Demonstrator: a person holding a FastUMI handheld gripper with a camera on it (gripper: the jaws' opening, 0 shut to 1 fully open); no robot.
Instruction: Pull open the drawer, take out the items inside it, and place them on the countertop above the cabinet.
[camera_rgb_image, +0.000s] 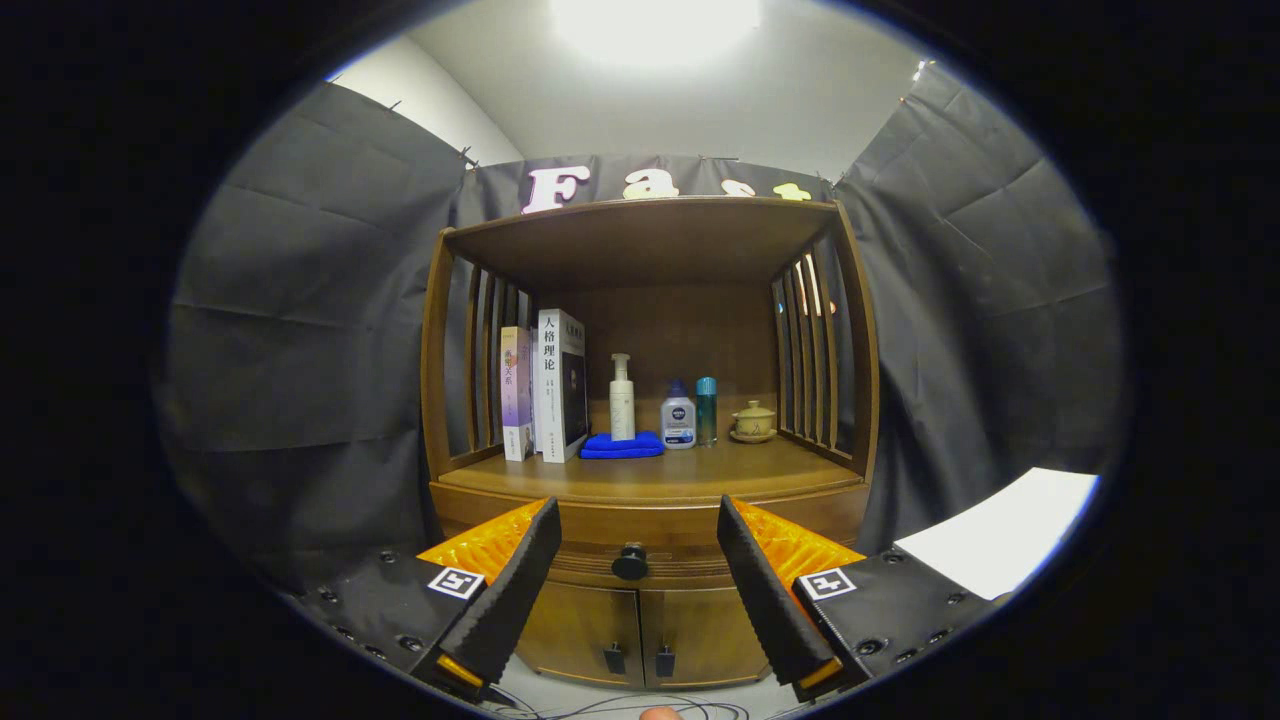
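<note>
My tongs (636, 545) stand wide open around the round black knob (630, 562) of the shut brown wooden drawer (655, 528) at twelve o'clock, so I should close squarely, then pull straight.

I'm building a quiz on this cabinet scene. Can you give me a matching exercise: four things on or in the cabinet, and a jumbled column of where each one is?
Things:
1. blue cloth
2. drawer knob
3. lidded cup
4. books

Places:
A. upright at the shelf's left end
B. under the white pump bottle
C. between the open gripper fingers, ahead of them
D. on a saucer at the shelf's right end

Pairs: 1-B, 2-C, 3-D, 4-A
</note>
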